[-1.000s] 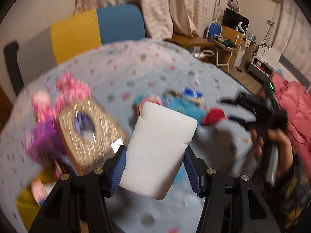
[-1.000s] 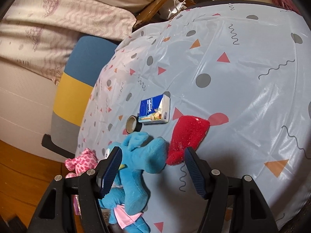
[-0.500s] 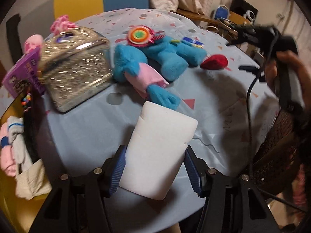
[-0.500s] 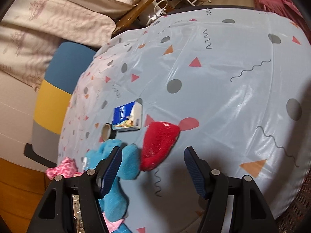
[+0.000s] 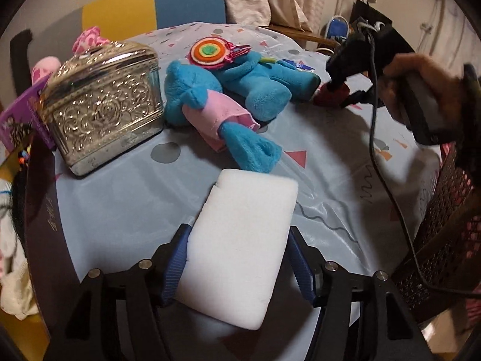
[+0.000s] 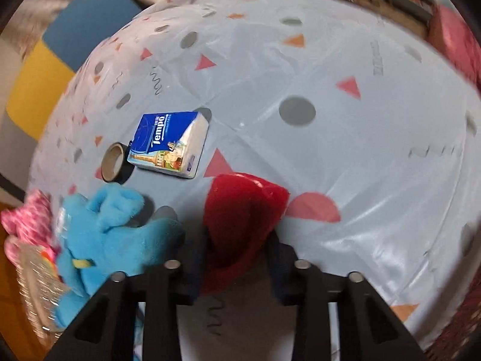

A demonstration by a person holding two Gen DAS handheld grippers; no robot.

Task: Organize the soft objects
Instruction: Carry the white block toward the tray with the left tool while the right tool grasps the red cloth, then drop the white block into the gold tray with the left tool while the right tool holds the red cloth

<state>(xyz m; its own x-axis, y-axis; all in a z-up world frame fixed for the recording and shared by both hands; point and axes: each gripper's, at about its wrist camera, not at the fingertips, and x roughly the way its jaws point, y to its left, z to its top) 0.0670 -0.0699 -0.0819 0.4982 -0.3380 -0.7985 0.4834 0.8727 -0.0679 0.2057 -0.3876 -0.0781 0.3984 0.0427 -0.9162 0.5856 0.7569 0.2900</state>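
Observation:
My left gripper (image 5: 237,258) is shut on a white foam sponge (image 5: 240,246) and holds it over the near part of the patterned table (image 5: 120,192). My right gripper (image 6: 237,255) has its fingers closed around a red plush piece (image 6: 240,213) that lies on the table; it also shows in the left wrist view (image 5: 330,93). A blue plush toy (image 5: 237,90) with a pink sleeve lies in the middle of the table, and its limbs show left of the red piece in the right wrist view (image 6: 114,228).
A silver embossed box (image 5: 105,105) stands left of the blue toy. A blue tissue pack (image 6: 168,144) and a tape roll (image 6: 115,162) lie beyond the red piece. A dark mesh basket (image 5: 445,240) is at the right edge. A yellow bin with cloths (image 5: 12,270) is at the left.
My right gripper has moved down onto the red plush piece and its fingers have closed on it. My left gripper still holds the white sponge and has dropped slightly closer to the table.

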